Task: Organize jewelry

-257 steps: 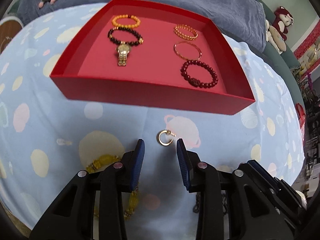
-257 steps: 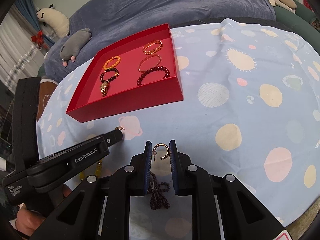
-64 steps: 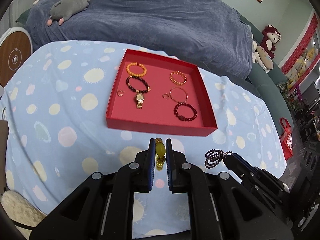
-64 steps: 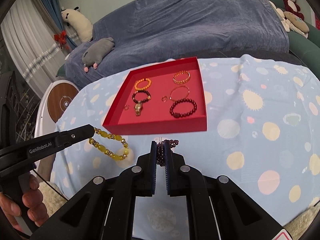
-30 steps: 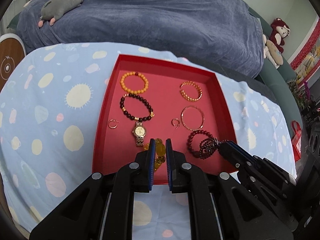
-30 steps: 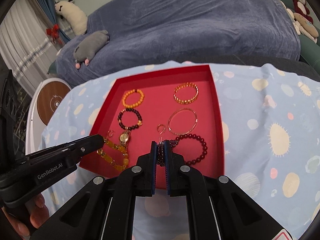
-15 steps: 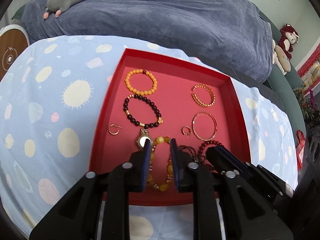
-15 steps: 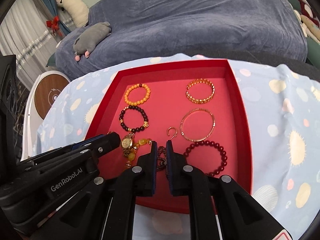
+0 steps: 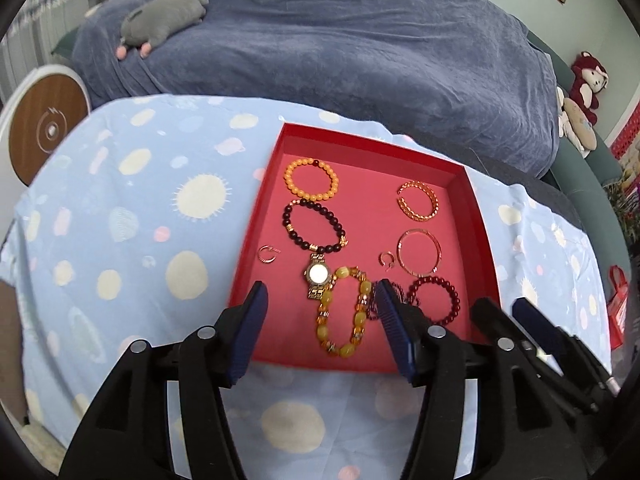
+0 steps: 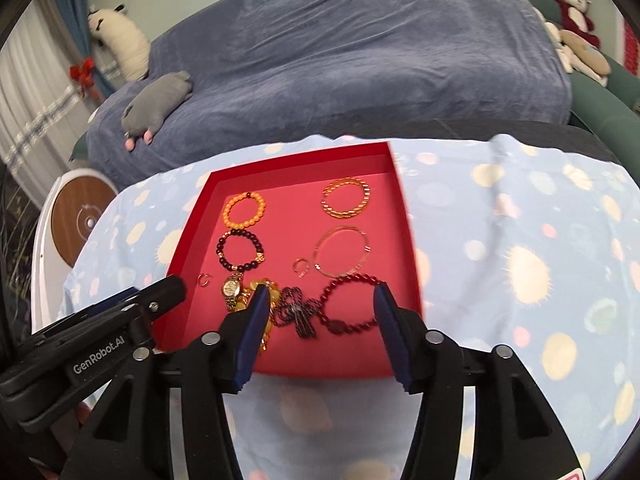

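Observation:
A red tray (image 9: 478,216) (image 10: 408,216) sits on the spotted blue cloth and holds several bracelets, a gold watch (image 9: 318,276) and two small hoop earrings. The yellow bead bracelet (image 9: 344,312) lies in the tray's near part, beside the watch. The dark purple bead string (image 10: 298,308) lies next to it, left of a dark red bracelet (image 10: 352,304). My left gripper (image 9: 320,308) is open and empty above the yellow bracelet. My right gripper (image 10: 320,308) is open and empty above the purple string.
A blue-covered sofa (image 9: 340,48) with a grey plush toy (image 9: 164,16) stands behind the table. A round white and wood stool (image 9: 40,128) is at the left. Red plush toys (image 9: 588,80) sit at the far right.
Both grippers have opened wide. The yellow bracelet and the purple bead string, held before, now lie in the tray. Both grippers have pulled back a little toward me.

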